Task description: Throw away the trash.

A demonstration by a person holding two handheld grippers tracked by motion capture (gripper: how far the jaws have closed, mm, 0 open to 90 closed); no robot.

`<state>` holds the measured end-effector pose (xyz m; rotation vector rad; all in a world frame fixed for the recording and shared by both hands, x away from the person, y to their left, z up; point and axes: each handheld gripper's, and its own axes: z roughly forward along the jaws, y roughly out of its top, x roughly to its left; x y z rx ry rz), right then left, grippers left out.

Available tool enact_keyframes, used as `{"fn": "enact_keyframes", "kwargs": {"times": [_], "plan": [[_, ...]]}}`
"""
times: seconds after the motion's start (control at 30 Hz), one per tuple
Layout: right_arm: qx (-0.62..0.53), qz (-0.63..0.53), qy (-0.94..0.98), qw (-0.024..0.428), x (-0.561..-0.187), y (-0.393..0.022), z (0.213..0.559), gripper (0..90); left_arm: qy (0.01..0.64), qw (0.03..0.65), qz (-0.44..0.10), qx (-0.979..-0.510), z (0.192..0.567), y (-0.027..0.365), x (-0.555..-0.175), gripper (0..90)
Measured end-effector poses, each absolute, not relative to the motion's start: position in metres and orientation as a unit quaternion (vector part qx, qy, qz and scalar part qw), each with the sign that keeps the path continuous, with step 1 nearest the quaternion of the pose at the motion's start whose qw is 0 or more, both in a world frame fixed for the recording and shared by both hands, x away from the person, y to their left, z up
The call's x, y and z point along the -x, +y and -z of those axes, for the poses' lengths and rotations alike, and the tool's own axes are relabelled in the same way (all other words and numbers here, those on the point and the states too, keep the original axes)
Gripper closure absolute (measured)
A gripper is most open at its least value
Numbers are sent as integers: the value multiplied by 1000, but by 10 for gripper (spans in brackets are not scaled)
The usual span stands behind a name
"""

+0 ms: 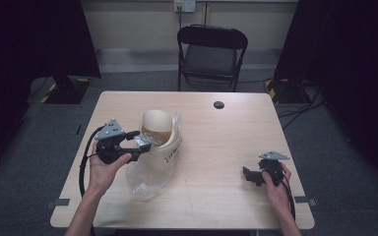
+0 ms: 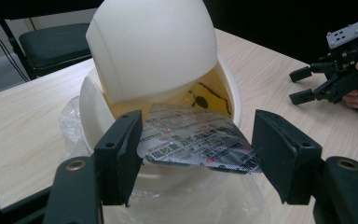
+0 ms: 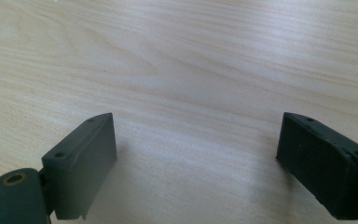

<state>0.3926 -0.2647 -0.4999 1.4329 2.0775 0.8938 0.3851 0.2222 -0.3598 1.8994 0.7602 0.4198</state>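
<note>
2 grippers work over the desk (image 1: 202, 147). The left gripper (image 1: 137, 143), near the desk's left edge, has its jaws spread apart around a silver blister pack (image 2: 198, 140) of pills; the pack touches one jaw and stops just short of the other, so the jaws are released rather than clamped. The pack sticks out of a cream container (image 2: 158, 88) whose hinged lid (image 2: 154, 51) tilts up above an amber inner wall — the container sits on a crumpled clear plastic bag (image 1: 150, 179), left of the desk's middle. The right gripper (image 1: 250, 175) rests low near the desk's right edge, jaws wide apart over bare wood, grasping nothing. A black chair (image 1: 211, 51) stands beyond the far edge
</note>
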Motion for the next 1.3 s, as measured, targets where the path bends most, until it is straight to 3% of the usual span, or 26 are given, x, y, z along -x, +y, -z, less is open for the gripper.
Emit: {"fn": "enact_keyframes", "kwargs": {"times": [0.83, 1.3], "plan": [[-521, -325, 755, 230, -393, -265, 500, 109, 327, 488, -159, -793, 367, 206, -403, 358], [-521, -325, 755, 230, -393, -265, 500, 109, 324, 492, -156, -793, 365, 209, -400, 254]]}}
